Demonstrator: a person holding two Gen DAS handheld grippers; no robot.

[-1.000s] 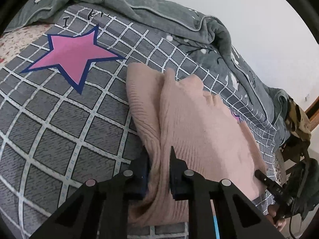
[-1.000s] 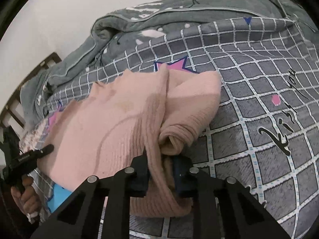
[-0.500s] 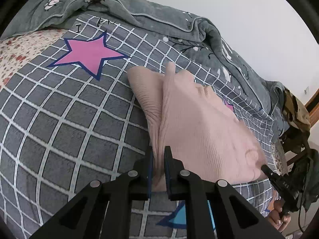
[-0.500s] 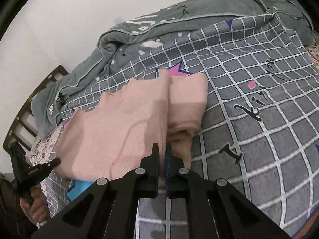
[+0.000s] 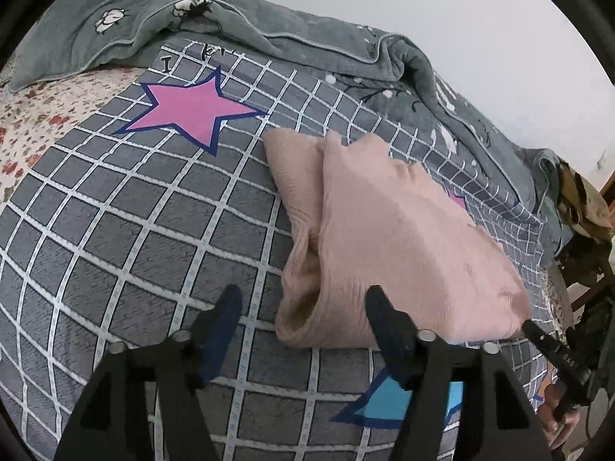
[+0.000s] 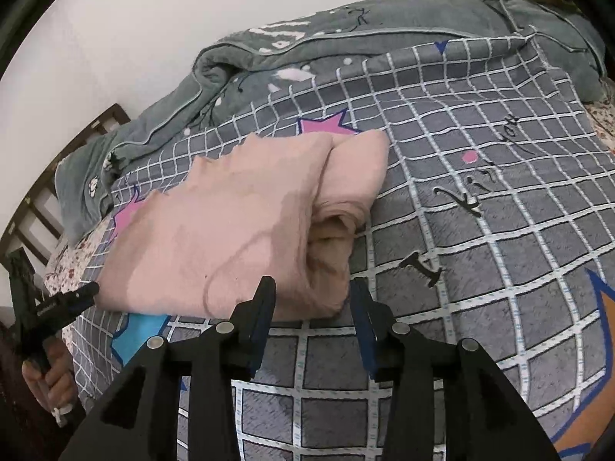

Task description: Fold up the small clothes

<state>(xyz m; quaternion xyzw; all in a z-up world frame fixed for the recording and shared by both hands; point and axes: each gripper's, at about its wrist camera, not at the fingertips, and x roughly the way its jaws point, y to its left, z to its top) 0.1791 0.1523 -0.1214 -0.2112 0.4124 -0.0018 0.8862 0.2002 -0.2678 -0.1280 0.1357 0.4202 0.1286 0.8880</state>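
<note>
A pink knitted sweater (image 5: pixel 403 238) (image 6: pixel 230 223) lies folded on the grey checked quilt (image 5: pixel 134 230) (image 6: pixel 480 269), one sleeve tucked along its edge. My left gripper (image 5: pixel 303 303) hovers at the sweater's near edge. Its jaws are opening, and a corner of the fold lies between the fingers without the pads pressing on it. My right gripper (image 6: pixel 313 292) stands at the opposite near corner. Its jaws are also opening, and they stand apart from the cloth. Each view catches the other gripper at its edge, held in a hand (image 5: pixel 557 418) (image 6: pixel 46 376).
A grey-green blanket (image 5: pixel 307 38) (image 6: pixel 346 50) is bunched along the white wall behind the sweater. A floral sheet (image 5: pixel 34 115) shows beside the quilt. A slatted wooden bed end (image 6: pixel 34 199) and a chair with piled things (image 5: pixel 584 207) stand past the bed's end.
Both grippers were shut on the sweater's hem and have opened and let go. They drew the hem over and back, and the sweater now lies folded on the quilt.
</note>
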